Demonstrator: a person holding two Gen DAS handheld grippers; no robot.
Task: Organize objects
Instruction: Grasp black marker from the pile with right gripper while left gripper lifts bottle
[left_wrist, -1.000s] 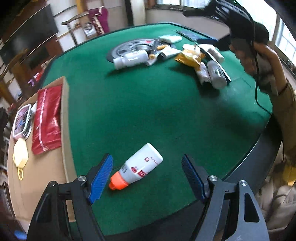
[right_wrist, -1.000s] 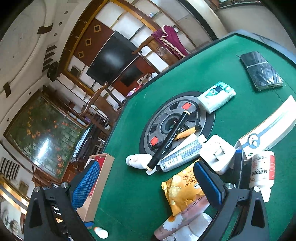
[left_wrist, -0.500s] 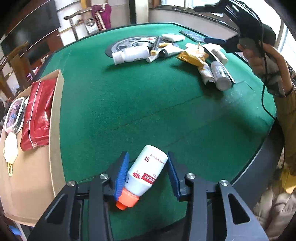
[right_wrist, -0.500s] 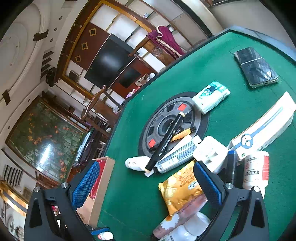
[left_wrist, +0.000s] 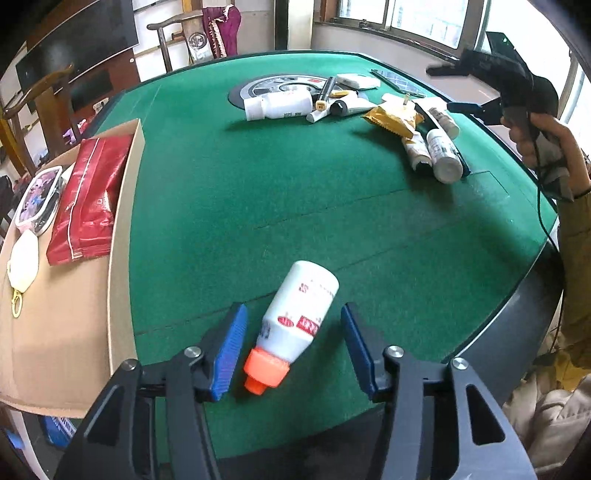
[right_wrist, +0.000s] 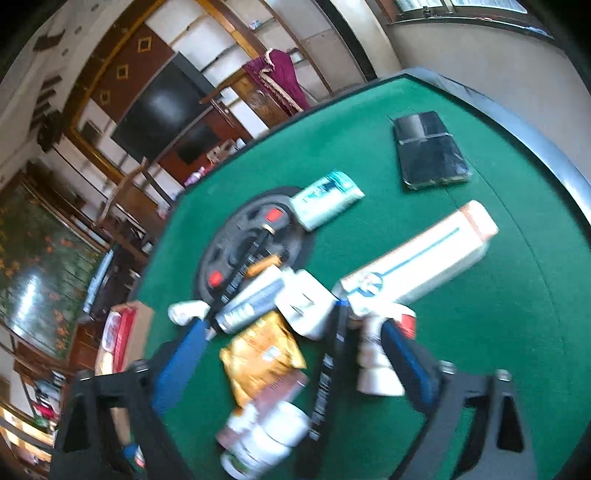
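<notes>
Nearest to you, your left gripper (left_wrist: 291, 349) is standing partly open around the white bottle with the orange cap (left_wrist: 293, 326), which is lying on the green felt table (left_wrist: 229, 192) with its cap pointing back toward you; the jaws have just been opening again and the blue pads (left_wrist: 228, 352) are sitting clear of the bottle on both sides, gripping nothing. To the left, the cardboard box (left_wrist: 122, 236) is holding a red packet (left_wrist: 88, 195), a small printed case and a white mask. Your right gripper (right_wrist: 291, 354) is hanging over the far pile with its jaws fairly wide and just now closing; a yellow snack pouch (right_wrist: 258, 354), a black tube and a white bottle (right_wrist: 376, 365) are lying between the pads, but the blur is hiding whether either pad is touching anything. Beyond them, a long white carton (right_wrist: 417, 266), a white plug, a tissue pack (right_wrist: 325, 201) and a dark phone (right_wrist: 428, 151) are resting farther out on the felt.
</notes>
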